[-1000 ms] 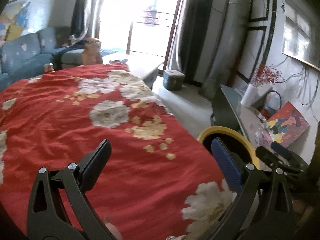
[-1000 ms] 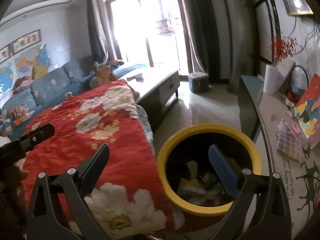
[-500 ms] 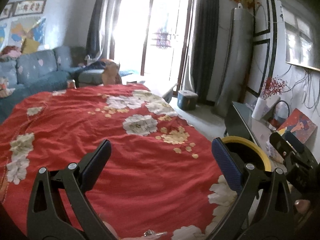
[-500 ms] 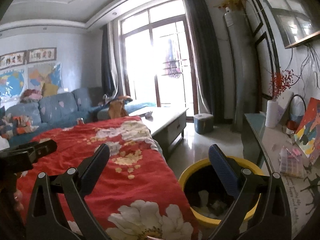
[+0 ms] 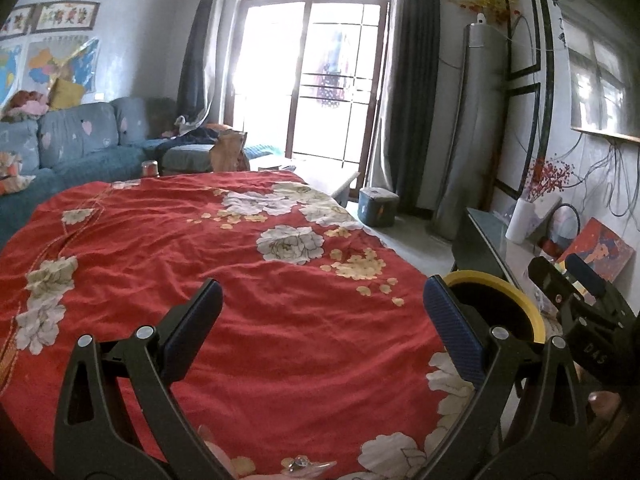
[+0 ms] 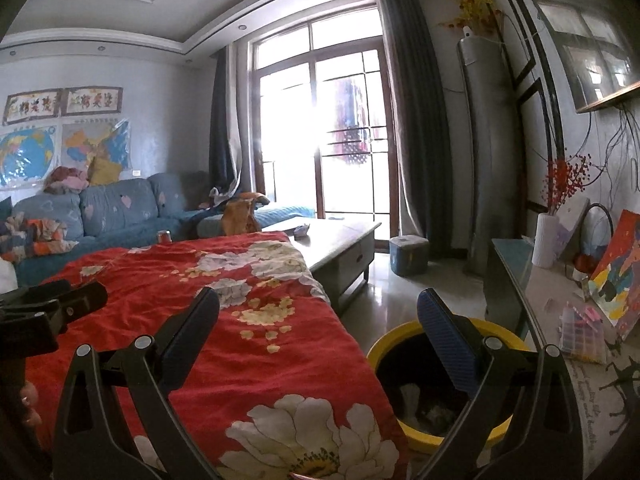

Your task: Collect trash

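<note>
Cloth top: we see the red cloth (image 5: pixel 240 280) lying broad and bare ahead of the left tongs (image 5: pixel 320 332), open room to sweep across.
Right edge: the yellow bin (image 6: pixel 400 344) stands just beside the cloth's edge, its mouth open upward under the right tongs (image 6: pixel 316 336).
Bin's far side: the side bench (image 6: pixel 560 320) crowds it, with a bead box (image 6: pixel 580 332), a painting (image 6: pixel 616 276) and a white vase (image 6: pixel 546 240) on top.
Floor lane: we find a bare strip (image 6: pixel 400 292) between the low bench (image 6: pixel 344 240) and the side bench, blocked further on by a blue stool (image 6: pixel 408 254).
Left: the sofa (image 5: pixel 80 148) closes that side.
Tongs: both spread wide, nothing between them.
</note>
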### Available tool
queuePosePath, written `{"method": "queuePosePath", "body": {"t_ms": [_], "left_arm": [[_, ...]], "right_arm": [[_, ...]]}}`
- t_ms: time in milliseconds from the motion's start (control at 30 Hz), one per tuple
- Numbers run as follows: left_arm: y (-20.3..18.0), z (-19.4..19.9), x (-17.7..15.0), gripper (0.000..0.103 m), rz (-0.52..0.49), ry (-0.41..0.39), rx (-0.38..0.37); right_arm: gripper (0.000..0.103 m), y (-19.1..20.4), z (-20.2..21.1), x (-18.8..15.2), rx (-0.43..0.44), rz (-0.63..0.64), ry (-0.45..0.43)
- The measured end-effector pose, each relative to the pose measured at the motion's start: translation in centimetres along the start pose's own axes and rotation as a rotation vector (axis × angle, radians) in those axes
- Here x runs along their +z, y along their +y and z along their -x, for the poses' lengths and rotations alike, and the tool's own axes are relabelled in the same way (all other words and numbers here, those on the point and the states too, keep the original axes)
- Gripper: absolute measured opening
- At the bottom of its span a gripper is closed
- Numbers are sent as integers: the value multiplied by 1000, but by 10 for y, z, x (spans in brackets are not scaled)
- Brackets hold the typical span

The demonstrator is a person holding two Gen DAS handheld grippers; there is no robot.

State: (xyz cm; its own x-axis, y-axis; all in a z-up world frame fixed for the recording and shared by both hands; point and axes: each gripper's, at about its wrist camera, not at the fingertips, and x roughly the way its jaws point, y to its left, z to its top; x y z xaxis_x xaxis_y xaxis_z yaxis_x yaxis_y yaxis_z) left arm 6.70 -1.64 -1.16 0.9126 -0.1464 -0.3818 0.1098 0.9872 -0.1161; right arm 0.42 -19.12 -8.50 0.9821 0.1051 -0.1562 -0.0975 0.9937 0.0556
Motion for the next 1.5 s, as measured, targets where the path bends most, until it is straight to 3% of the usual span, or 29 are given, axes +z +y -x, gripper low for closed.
{"method": "queuePosePath", "body": {"t_ms": [1500], "left_arm": [[-4,1,-3,92,-5,5,-6]], "right_arm": [[96,-1,-6,-9,-9,-21,32]]}}
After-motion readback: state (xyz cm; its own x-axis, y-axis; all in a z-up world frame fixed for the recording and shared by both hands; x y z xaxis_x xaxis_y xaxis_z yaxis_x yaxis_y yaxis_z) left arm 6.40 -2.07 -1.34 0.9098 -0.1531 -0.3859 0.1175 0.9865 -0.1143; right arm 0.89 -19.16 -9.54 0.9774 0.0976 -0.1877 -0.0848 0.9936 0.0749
